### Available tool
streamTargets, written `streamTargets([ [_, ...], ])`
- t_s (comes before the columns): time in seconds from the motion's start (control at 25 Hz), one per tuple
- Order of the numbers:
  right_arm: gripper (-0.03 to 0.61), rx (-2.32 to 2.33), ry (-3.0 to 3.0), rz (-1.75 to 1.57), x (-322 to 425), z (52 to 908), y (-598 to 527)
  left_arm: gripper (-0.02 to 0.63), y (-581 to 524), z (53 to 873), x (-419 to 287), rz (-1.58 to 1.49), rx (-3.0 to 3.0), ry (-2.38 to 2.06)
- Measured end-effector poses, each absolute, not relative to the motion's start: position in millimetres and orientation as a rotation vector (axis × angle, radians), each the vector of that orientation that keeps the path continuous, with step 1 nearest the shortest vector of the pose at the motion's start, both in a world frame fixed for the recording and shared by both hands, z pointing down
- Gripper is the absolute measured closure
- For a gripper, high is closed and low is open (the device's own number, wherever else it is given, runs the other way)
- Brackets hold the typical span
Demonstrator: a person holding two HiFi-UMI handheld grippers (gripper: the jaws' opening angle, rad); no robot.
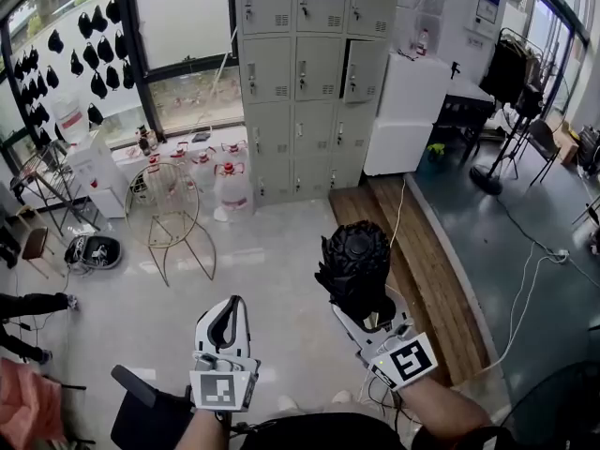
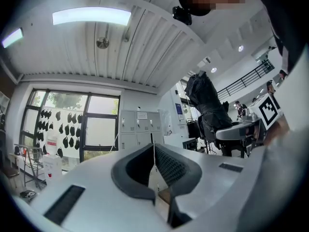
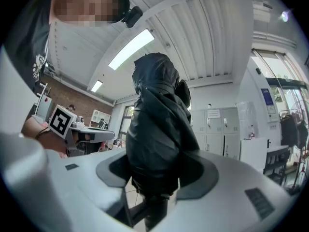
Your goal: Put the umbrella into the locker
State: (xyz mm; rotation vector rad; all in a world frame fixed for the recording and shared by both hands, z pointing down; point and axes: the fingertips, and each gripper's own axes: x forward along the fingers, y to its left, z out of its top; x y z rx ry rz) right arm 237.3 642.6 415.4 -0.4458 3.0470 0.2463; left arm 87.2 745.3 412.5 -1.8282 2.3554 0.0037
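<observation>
Head view: a wide stretch of bare floor [image 1: 281, 279] lies between the person and the grey lockers [image 1: 309, 73] on the far wall, where one locker door [image 1: 359, 69] stands ajar. A wire chair [image 1: 178, 218] and water jugs [image 1: 230, 187] crowd the left side, and a wooden platform [image 1: 422, 261] edges the right. The right gripper [image 1: 367, 312] carries the folded black umbrella [image 1: 354, 262] upright, well short of the lockers.

Left gripper view: the left gripper [image 2: 154, 151] has its jaws pressed together, with nothing between them.

Right gripper view: the jaws stand wide, clamped on the umbrella's bundled fabric.
</observation>
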Motion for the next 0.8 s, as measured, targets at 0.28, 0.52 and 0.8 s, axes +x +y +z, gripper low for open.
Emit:
streamTargets([
  [0.28, 0.314, -0.248, 3.106, 0.31, 229, 407, 658, 0.584, 758, 427, 71, -0.013, -1.85, 2.368],
  [0.52, 0.314, -0.402, 3.105, 0.137, 212, 426, 660, 0.584, 773, 428, 47, 0.01, -1.829, 2.392],
  [0.8, 0.315, -0.591, 3.071, 0.079, 212, 436, 670, 0.584, 779, 427, 35, 0.054, -1.869, 2.349],
])
